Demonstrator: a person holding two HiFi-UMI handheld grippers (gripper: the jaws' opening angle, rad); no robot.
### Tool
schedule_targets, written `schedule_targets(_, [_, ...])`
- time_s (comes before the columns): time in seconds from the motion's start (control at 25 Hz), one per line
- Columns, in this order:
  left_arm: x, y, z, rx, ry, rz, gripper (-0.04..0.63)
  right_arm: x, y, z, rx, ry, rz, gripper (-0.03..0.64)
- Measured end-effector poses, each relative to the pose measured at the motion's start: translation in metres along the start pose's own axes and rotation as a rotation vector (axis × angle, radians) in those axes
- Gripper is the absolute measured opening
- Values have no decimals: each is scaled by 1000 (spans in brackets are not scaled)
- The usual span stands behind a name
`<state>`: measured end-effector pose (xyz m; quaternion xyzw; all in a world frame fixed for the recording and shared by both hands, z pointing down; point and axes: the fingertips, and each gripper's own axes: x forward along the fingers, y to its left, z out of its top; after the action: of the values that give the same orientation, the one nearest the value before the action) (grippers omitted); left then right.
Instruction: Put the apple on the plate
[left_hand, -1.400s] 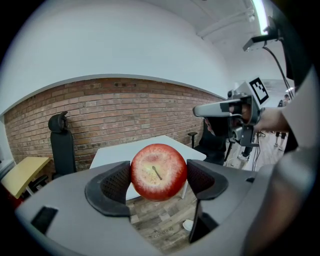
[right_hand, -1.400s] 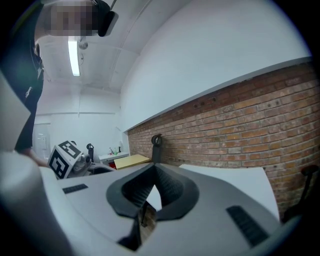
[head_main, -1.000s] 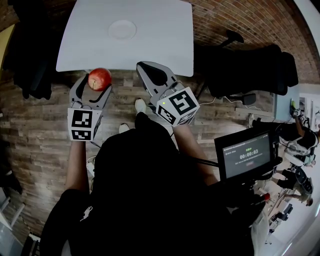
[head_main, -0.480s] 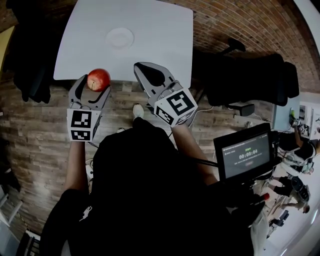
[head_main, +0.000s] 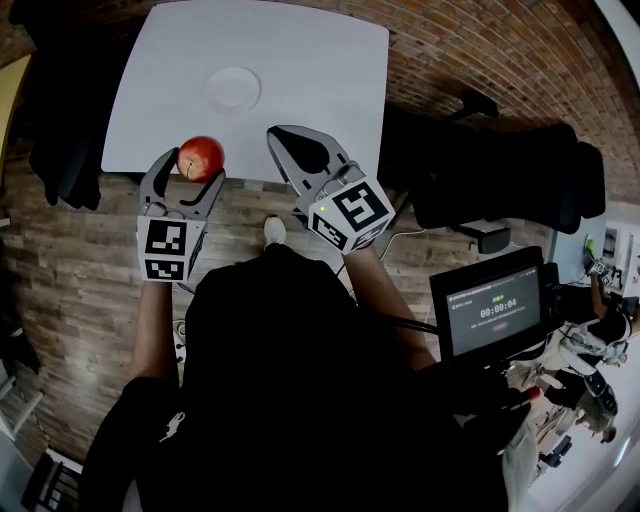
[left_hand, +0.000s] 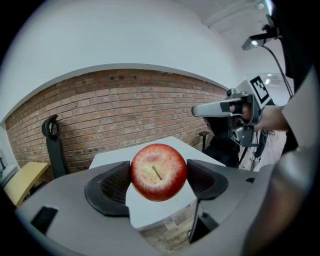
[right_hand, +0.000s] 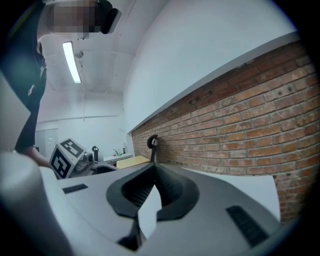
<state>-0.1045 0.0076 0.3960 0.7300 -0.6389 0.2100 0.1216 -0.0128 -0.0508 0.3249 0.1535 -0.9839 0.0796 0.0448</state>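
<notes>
A red apple (head_main: 201, 157) (left_hand: 158, 171) sits between the dark pads of my left gripper (head_main: 192, 165) (left_hand: 159, 180), which is shut on it just over the near edge of the white table (head_main: 320, 60). The white plate (head_main: 234, 88) lies on the table ahead of the apple, slightly to the right. My right gripper (head_main: 284, 140) (right_hand: 150, 192) is beside the left one over the table's near edge; its jaws meet at the tips with nothing between them.
Dark chairs (head_main: 500, 170) stand to the right of the table, and a dark object (head_main: 55, 130) stands at its left. A screen on a stand (head_main: 495, 308) is at the lower right. A brick wall (left_hand: 125, 105) lies beyond the table.
Both grippers have moved forward toward the table; the apple now sits over its near edge, nearer the plate. The grip on the apple is unchanged.
</notes>
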Motion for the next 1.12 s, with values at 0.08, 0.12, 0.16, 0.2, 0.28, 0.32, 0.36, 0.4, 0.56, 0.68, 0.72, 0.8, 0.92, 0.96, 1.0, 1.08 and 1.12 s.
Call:
schedule_targets(0.08, [-2, -2, -1, -2, -1, 10, 359, -1, 2, -1, -4, 1, 11, 5])
schedule_targets(0.12, [-5, -3, -1, -3, -2, 15, 359, -2, 4, -2, -6, 2, 16, 4])
schedule_targets(0.16, [-5, -4, -2, -3, -1, 20, 359, -3, 4, -3, -7, 3, 21, 5])
schedule_targets(0.2, [-3, -6, -1, -4, 1, 24, 359, -3, 1, -4, -5, 4, 26, 5])
schedule_targets(0.28, [10, -9, 2, -8, 13, 30, 359, -3, -14, -7, 5, 10, 35, 4])
schedule_targets(0.32, [19, -11, 4, -12, 21, 31, 359, -3, -25, -9, 14, 14, 38, 5])
schedule_targets(0.36, [26, -13, 5, -15, 29, 33, 359, -3, -33, -12, 24, 18, 40, 5])
schedule_targets(0.4, [30, -15, 5, -18, 36, 34, 359, -3, -39, -13, 32, 20, 41, 5])
schedule_targets(0.56, [29, -16, 1, -21, 47, 36, 359, -4, -39, -15, 37, 22, 47, 5])
schedule_targets(0.68, [23, -15, 0, -23, 49, 48, 359, -4, -35, -17, 36, 30, 60, 5])
schedule_targets(0.72, [22, -14, 0, -26, 49, 54, 359, -3, -34, -17, 36, 32, 64, 5])
schedule_targets(0.8, [19, -11, -1, -35, 51, 63, 359, -2, -33, -18, 38, 35, 69, 5])
schedule_targets(0.92, [19, -7, -7, -46, 62, 68, 359, 4, -34, -18, 42, 39, 74, 5])
schedule_targets(0.96, [20, -6, -8, -49, 62, 69, 359, 5, -34, -18, 40, 42, 75, 5])
schedule_targets(1.0, [21, -5, -8, -52, 61, 69, 359, 7, -35, -19, 39, 45, 76, 5])
schedule_targets(1.08, [22, -2, -8, -56, 57, 68, 359, 9, -35, -19, 35, 52, 74, 5])
schedule_targets(1.12, [23, -1, -7, -58, 55, 65, 359, 10, -35, -19, 34, 55, 71, 5])
